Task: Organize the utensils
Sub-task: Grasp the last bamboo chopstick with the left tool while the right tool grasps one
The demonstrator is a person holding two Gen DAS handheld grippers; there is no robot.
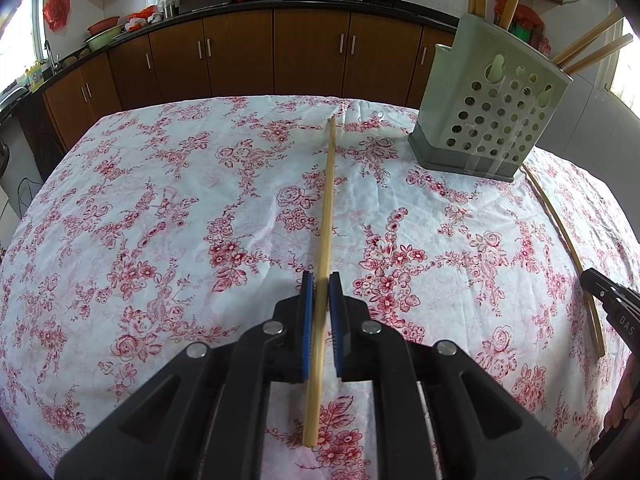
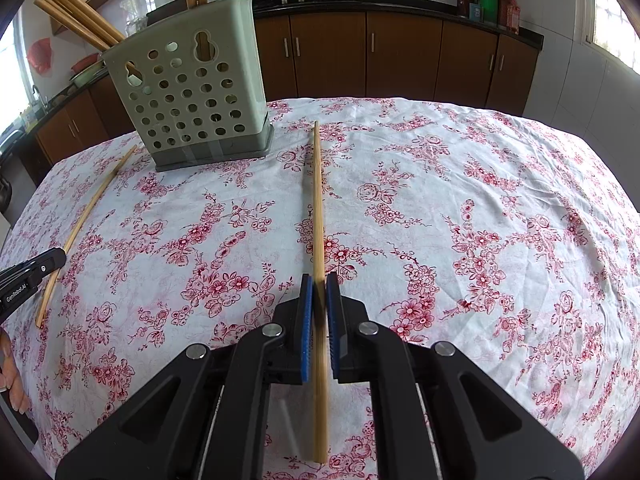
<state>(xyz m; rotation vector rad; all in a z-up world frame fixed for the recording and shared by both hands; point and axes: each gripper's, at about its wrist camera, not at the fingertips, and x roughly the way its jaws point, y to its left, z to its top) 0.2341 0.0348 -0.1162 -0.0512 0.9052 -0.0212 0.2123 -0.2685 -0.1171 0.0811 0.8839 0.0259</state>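
My left gripper (image 1: 321, 278) is shut on a bamboo chopstick (image 1: 326, 208) that points away over the floral tablecloth. My right gripper (image 2: 319, 279) is shut on another bamboo chopstick (image 2: 318, 208), also pointing away. A pale green perforated utensil holder (image 1: 494, 100) with several chopsticks in it stands at the far right of the left wrist view; in the right wrist view the holder (image 2: 192, 88) stands at the far left. Each view shows the other gripper's chopstick, right of the holder in the left wrist view (image 1: 568, 248) and left of it in the right wrist view (image 2: 86, 216).
The table (image 1: 160, 200) is covered with a white cloth printed with red flowers. Brown kitchen cabinets (image 1: 280, 52) with a dark counter, woks and jars run behind it. The other gripper's tip shows at each view's edge (image 1: 612, 300) (image 2: 32, 272).
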